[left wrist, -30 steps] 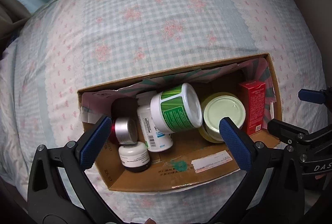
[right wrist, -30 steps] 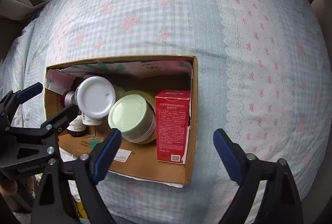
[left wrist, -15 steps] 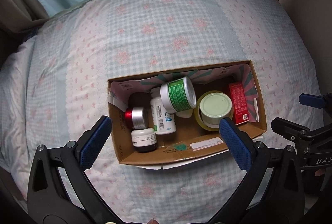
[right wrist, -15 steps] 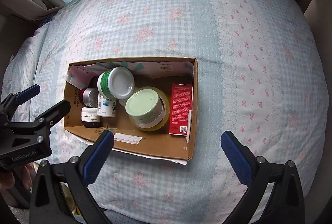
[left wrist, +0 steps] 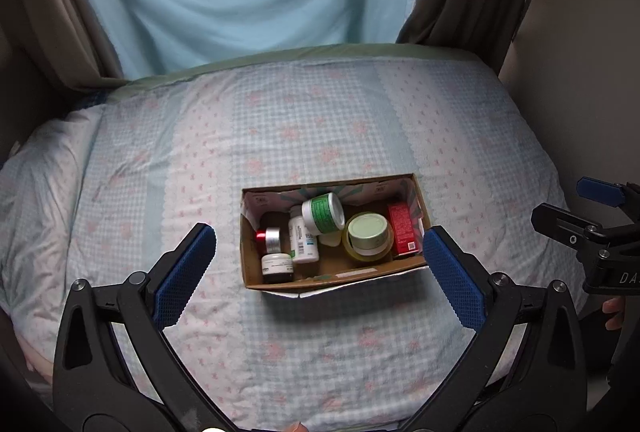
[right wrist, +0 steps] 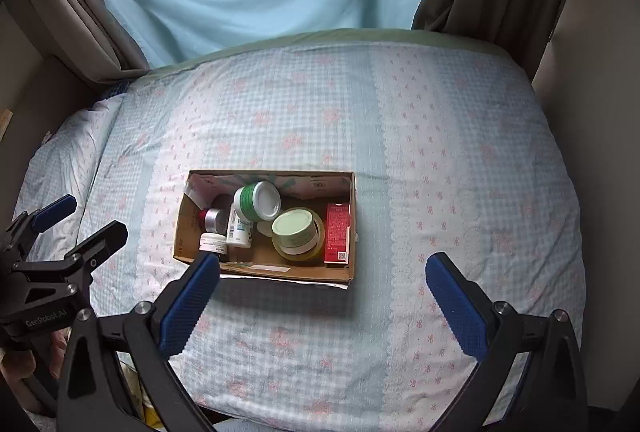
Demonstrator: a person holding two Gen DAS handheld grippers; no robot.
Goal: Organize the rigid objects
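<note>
Cardboard box (left wrist: 256,264) at frame centre on bed (left wrist: 320,119), jars and bottles piled inside. Left hand-held gripper (left wrist: 320,252) and right hand-held gripper (right wrist: 322,282) both spread wide, empty, well clear. Probably done; else approach top-lying green-label jar (left wrist: 322,213) from above.

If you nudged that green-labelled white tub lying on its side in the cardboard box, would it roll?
Probably. The green-labelled white tub is round and lies tilted on the white bottle, so it may roll or slip off. The cardboard box walls should stop it. It looks rigid.
</note>
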